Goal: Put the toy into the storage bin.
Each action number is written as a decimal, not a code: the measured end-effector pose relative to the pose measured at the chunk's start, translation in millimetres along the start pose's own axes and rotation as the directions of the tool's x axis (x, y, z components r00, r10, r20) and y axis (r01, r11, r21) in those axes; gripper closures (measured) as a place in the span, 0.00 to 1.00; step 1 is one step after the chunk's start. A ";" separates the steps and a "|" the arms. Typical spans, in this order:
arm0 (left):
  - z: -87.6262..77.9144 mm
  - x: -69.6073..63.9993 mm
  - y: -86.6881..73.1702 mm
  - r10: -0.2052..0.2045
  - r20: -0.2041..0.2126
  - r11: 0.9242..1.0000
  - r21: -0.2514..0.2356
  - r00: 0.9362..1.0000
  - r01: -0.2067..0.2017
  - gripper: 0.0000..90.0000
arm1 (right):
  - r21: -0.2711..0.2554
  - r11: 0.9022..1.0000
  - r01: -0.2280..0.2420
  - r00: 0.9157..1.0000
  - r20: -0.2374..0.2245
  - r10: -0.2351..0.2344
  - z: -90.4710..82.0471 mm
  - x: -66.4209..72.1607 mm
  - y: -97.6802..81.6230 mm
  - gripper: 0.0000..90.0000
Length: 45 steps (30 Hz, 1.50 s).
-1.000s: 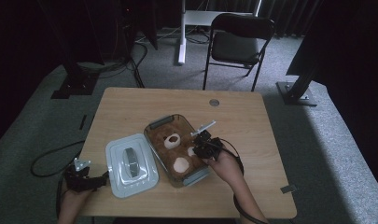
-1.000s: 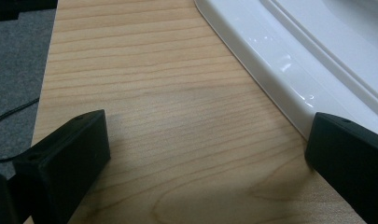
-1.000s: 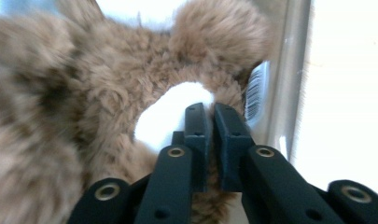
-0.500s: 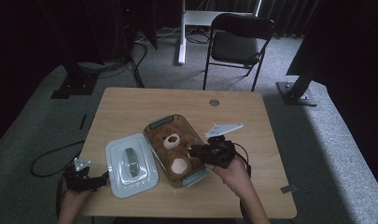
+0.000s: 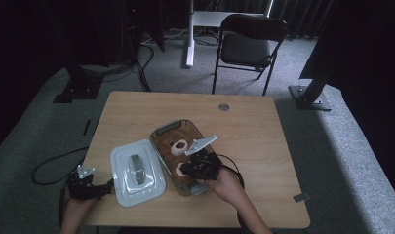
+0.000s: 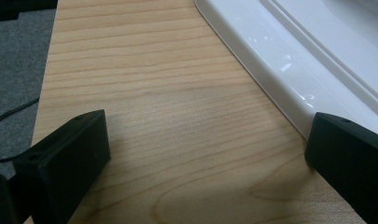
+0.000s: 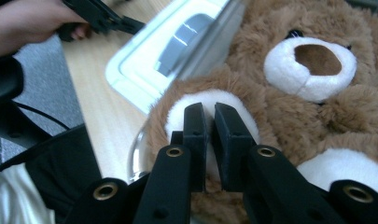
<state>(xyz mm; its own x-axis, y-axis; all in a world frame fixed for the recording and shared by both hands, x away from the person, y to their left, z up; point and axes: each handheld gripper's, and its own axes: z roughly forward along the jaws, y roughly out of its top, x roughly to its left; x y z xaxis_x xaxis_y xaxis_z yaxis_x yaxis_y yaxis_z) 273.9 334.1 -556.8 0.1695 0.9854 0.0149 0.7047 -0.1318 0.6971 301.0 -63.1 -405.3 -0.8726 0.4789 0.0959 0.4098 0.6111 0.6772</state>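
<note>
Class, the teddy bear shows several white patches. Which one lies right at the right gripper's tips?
The white paw pad at the right gripper, not the white muzzle with the brown nose.

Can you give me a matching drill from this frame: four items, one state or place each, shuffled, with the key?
Items:
1. teddy bear
2. white lid
3. left gripper
4. right gripper

States:
A. jaws wide apart over bare wood, beside the lid's edge
B. lying in the clear container
C. jaws nearly together, above a white paw
D. flat on the table, left of the container

Pairs: 1-B, 2-D, 3-A, 4-C
</note>
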 end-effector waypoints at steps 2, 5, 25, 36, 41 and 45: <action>0.0 0.0 0.0 0.000 0.000 1.000 0.000 1.000 0.000 0.01 | 0.019 1.000 0.000 1.000 -0.007 0.000 6.4 -4.6 3.8 0.94; 0.1 0.0 0.0 -0.001 0.000 1.000 -0.001 1.000 0.001 0.01 | 0.054 0.999 -0.003 1.000 -0.007 0.004 15.8 -8.6 8.3 0.96; 0.3 0.0 -0.1 0.000 -0.001 1.000 -0.004 1.000 0.000 0.01 | 0.449 0.880 0.155 0.984 0.008 -0.178 80.0 4.8 23.2 1.00; 0.1 0.0 0.0 0.001 -0.001 1.000 -0.002 1.000 -0.001 0.01 | 0.199 0.980 0.027 0.995 -0.095 -0.009 43.8 -13.0 14.6 0.95; 0.1 0.0 0.0 0.000 -0.001 1.000 -0.002 1.000 0.000 0.01 | 0.042 0.998 -0.055 0.997 -0.044 0.056 9.5 -29.4 10.0 0.88; 0.1 0.0 0.0 0.001 -0.001 1.000 -0.002 1.000 -0.001 0.01 | -0.043 0.992 -0.121 0.988 0.094 0.124 -12.6 -45.1 2.3 0.69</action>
<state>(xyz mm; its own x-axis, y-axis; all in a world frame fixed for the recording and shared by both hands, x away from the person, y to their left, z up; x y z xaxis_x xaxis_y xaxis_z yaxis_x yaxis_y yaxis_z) 274.0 334.2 -556.8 0.1694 0.9854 0.0159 0.7034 -0.1322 0.6983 337.9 -91.2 -398.9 -0.7861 0.6081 0.1104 0.5001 0.5210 0.6917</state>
